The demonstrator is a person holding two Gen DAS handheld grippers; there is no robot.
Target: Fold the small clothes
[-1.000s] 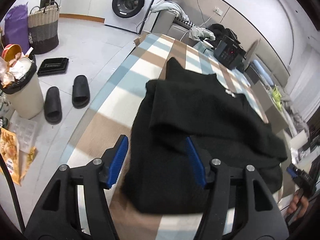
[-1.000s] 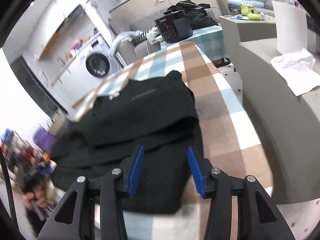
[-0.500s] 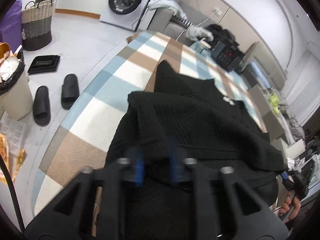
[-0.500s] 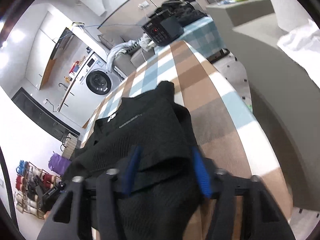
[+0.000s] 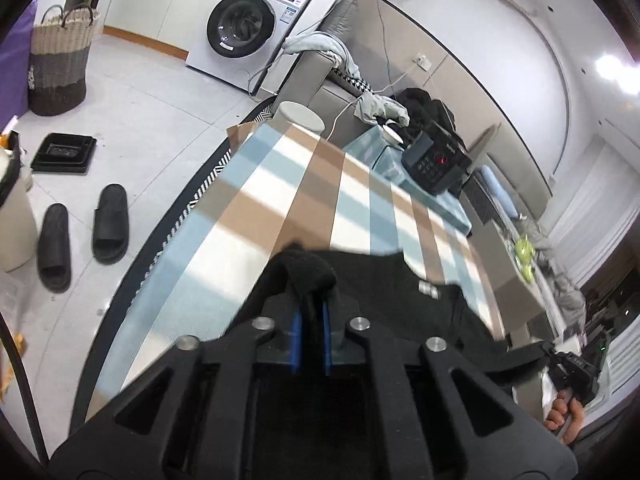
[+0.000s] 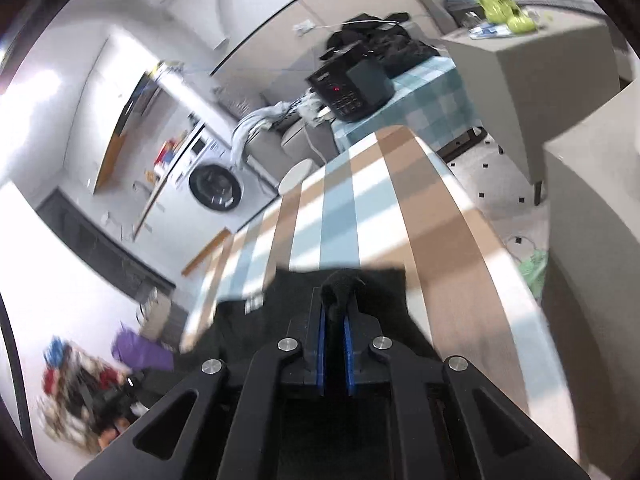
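My left gripper [image 5: 311, 330] and right gripper [image 6: 335, 350] each pinch a fold of the black garment [image 5: 384, 280] (jaws nearly closed) above the checked tabletop [image 5: 280, 184].

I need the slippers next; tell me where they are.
In the left wrist view, the pair of black slippers lies on the white floor at the far left, beside the checked table and below the flat black tray.

Both tongs [image 5: 311, 316] [image 6: 335, 312] clamped tight

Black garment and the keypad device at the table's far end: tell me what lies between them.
Nothing: both wrist views show bare checked tablecloth from the black garment to the keypad device.
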